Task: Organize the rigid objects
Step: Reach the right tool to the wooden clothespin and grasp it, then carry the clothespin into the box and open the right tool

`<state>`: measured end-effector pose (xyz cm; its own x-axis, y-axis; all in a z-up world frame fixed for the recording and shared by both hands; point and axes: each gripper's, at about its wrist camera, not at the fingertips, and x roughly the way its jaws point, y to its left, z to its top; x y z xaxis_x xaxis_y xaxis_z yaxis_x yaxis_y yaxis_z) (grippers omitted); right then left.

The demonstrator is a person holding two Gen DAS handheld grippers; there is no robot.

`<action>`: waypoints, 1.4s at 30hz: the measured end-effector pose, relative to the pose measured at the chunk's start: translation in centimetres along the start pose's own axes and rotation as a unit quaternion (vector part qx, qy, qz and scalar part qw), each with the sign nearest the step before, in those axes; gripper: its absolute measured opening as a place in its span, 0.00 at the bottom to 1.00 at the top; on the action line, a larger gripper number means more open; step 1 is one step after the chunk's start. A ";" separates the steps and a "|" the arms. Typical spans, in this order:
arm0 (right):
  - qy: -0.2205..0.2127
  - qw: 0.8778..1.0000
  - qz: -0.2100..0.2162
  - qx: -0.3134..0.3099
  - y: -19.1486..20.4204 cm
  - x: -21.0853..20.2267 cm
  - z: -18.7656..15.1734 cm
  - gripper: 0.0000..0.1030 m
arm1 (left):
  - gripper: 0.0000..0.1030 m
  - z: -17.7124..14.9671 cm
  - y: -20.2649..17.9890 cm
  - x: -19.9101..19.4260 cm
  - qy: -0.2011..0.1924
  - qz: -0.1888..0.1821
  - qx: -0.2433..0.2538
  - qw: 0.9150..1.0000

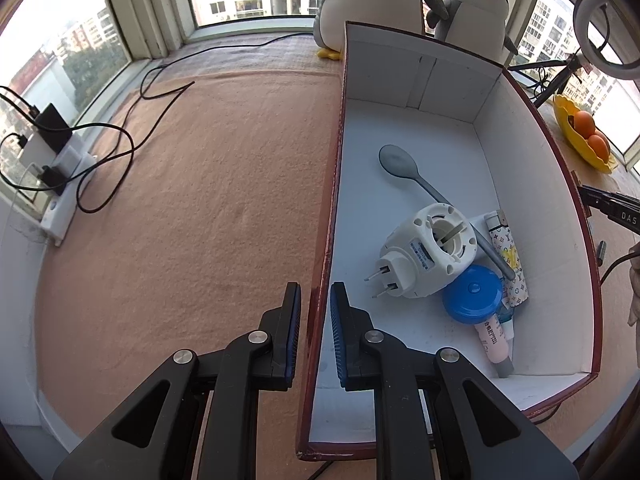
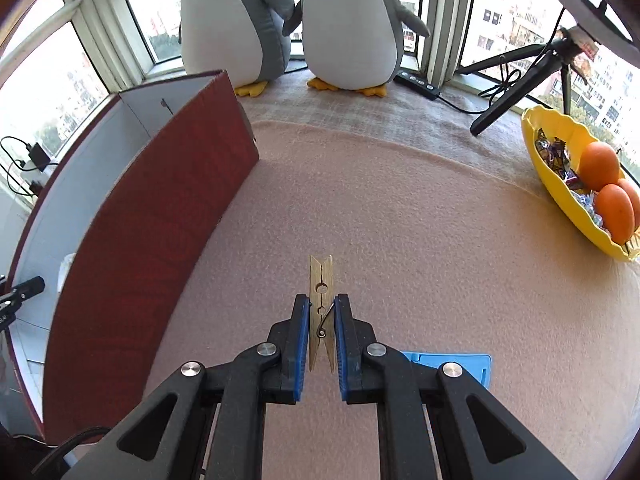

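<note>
Tabletop (image 2: 400, 220): a pink cloth covered it, filling the middle of both views; the stretch at the left of the left wrist view lay bare of loose items.
Box (image 1: 532, 168): a red-sided, white-lined box took up the right half of the left wrist view and the left edge of the right wrist view.
Left gripper (image 1: 316, 336): at the bottom centre of its view, jaws nearly closed, straddling the box's near red wall; whether the pads pressed on the wall I could not tell.
Right gripper (image 2: 322, 340): at the bottom centre of its view, jaws closed down on the clothespin, one pad on each flat side.
Plug adapter (image 1: 428, 256): white, lying inside the box at lower right centre of the left wrist view, across the spoon's handle.
Spoon (image 1: 400, 164): grey, in the box, just above the adapter.
Blue lid (image 1: 474, 294): round, in the box, touching the adapter, with tubes beside and under it.
Blue plastic piece (image 2: 460, 364): on the cloth at lower right of the right wrist view, partly hidden behind the gripper.
Clothespin (image 2: 321, 280): wooden, held pointing up the frame, apparently just clear of the cloth, outside the box.
Progress: several items were already boxed; the clothespin looked next to go in, and the blue piece seemed left.
</note>
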<state>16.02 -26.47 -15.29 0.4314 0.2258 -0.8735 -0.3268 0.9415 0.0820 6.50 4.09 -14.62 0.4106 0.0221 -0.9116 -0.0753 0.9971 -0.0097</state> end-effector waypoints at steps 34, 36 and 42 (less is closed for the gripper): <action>-0.067 0.991 0.042 -0.107 18.2 -6.8 0.2 0.11 | 0.05 0.3 0.5 0.1 -0.024 -0.030 0.026 0.999; -0.062 0.991 0.042 -0.110 18.7 -6.4 0.0 0.11 | 0.05 0.3 0.5 0.2 -0.024 -0.031 0.027 0.999; -0.049 0.991 0.045 -0.114 19.9 -5.5 -0.4 0.11 | 0.05 0.3 0.5 0.2 -0.024 -0.033 0.031 0.999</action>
<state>6.84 -9.09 -9.00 0.4674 0.3407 -0.8158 -0.5442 0.8381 0.0382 6.79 4.61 -14.71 0.4556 -0.0411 -0.8892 0.0089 0.9991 -0.0416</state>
